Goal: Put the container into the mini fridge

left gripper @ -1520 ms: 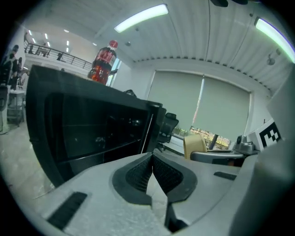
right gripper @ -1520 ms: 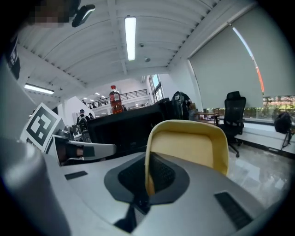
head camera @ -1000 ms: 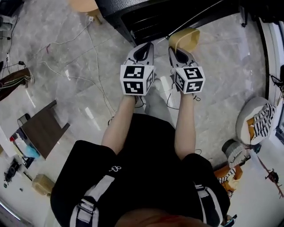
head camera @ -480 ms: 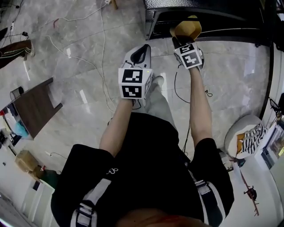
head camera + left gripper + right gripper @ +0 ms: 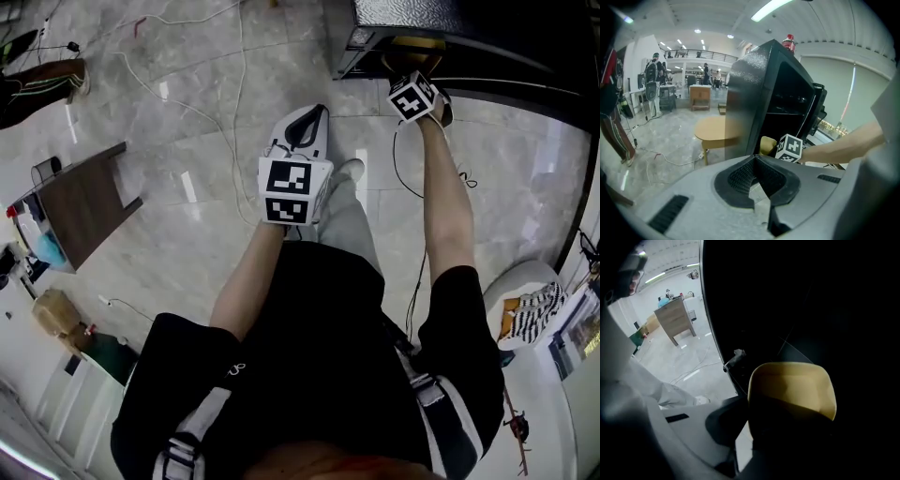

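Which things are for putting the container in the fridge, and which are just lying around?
For the job: yellow container, black mini fridge, right gripper.
Just lying about: floor cables, brown table, round wooden table, red-capped bottle.

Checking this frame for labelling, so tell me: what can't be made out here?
Head view: the container is almost wholly hidden behind the right gripper and the edge of the mini fridge; the picture's top edge crops the fridge.
Right gripper view: the fridge's inside is black, so no shelf or floor beneath the container shows.
Left gripper view: the right gripper's cube covers part of the container.
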The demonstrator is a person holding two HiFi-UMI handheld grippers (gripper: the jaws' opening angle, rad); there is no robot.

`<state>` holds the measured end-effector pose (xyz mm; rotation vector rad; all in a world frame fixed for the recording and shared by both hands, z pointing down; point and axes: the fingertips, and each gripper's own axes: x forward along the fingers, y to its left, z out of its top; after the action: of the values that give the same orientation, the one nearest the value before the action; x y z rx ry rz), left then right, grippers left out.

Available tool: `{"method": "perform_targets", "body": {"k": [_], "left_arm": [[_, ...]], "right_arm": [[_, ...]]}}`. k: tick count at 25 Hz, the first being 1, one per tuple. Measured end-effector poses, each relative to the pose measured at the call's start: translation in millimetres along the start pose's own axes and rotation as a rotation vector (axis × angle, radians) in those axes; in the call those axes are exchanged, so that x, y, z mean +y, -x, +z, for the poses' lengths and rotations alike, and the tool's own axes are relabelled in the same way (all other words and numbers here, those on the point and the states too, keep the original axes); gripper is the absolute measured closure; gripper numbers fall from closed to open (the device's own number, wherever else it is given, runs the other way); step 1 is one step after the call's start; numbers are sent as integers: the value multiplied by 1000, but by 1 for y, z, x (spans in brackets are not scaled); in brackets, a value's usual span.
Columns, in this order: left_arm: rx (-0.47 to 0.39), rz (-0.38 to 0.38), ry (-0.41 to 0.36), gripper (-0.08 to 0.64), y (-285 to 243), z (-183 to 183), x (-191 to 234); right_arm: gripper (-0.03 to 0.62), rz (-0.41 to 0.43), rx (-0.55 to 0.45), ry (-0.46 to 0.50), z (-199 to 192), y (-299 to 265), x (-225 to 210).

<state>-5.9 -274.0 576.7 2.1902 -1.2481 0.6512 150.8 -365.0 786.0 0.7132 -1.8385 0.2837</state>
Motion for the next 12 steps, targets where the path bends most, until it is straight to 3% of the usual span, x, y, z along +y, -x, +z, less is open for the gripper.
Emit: {"method": "perform_targets", "body": {"k": [5, 6, 7, 9, 12], "left_arm": [[7, 15, -2, 554, 3, 1, 12], [4, 13, -4, 554, 2, 3, 12], [0, 8, -6, 554, 2, 5, 10], [-11, -12, -16, 554, 0, 12, 0], [-35, -49, -35, 554, -3, 18, -22]], "right_arm": [[558, -95, -10, -8, 8, -4, -16], [488, -107, -23, -27, 11, -1, -18], [457, -124, -40, -53, 13, 4, -20], [459, -173, -94, -133, 15, 25, -25], [461, -258, -219, -349, 10, 73, -28]]}}
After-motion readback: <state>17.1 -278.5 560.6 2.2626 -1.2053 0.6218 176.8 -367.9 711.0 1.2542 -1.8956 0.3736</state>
